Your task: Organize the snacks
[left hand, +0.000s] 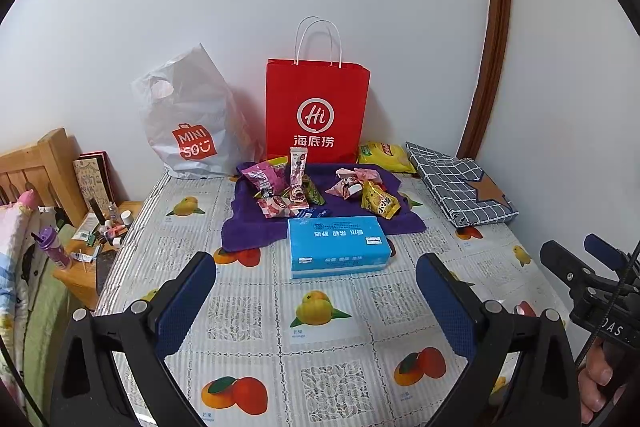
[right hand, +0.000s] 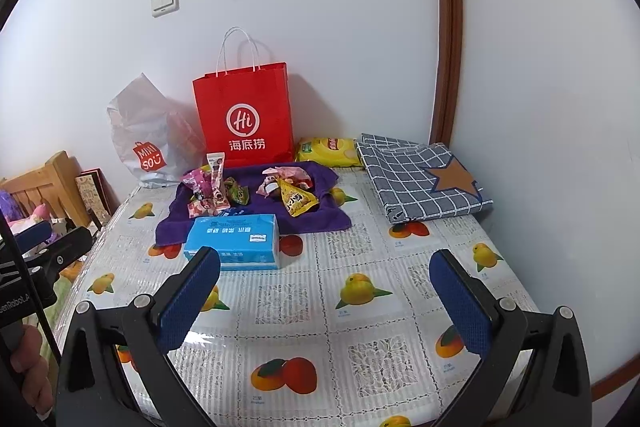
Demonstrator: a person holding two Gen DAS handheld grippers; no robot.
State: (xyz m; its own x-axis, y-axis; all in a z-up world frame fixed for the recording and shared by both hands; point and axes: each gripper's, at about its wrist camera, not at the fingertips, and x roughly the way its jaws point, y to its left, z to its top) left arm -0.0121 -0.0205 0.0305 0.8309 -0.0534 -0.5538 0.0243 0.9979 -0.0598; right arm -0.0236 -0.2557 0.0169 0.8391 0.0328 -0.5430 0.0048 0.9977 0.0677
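Note:
Several small snack packets lie on a purple towel [left hand: 256, 227] [right hand: 328, 215] at the back of the table: a pink pile [left hand: 276, 191] [right hand: 208, 187] on the left, a yellow packet [left hand: 378, 203] [right hand: 298, 201] and pink wrappers [left hand: 352, 183] on the right. A red paper bag [left hand: 316, 111] [right hand: 246, 119] stands upright behind them against the wall. My left gripper [left hand: 316, 291] is open and empty, held above the near table. My right gripper [right hand: 324, 291] is open and empty too, also well short of the snacks.
A blue tissue pack [left hand: 338, 245] [right hand: 236, 241] lies in front of the towel. A white Miniso plastic bag [left hand: 188, 123] [right hand: 148, 143] stands left of the red bag. A yellow pack [left hand: 384, 155] [right hand: 328, 151] and a folded checked cloth [left hand: 460, 187] [right hand: 420, 179] lie back right. A cluttered wooden nightstand [left hand: 84, 267] is left of the table.

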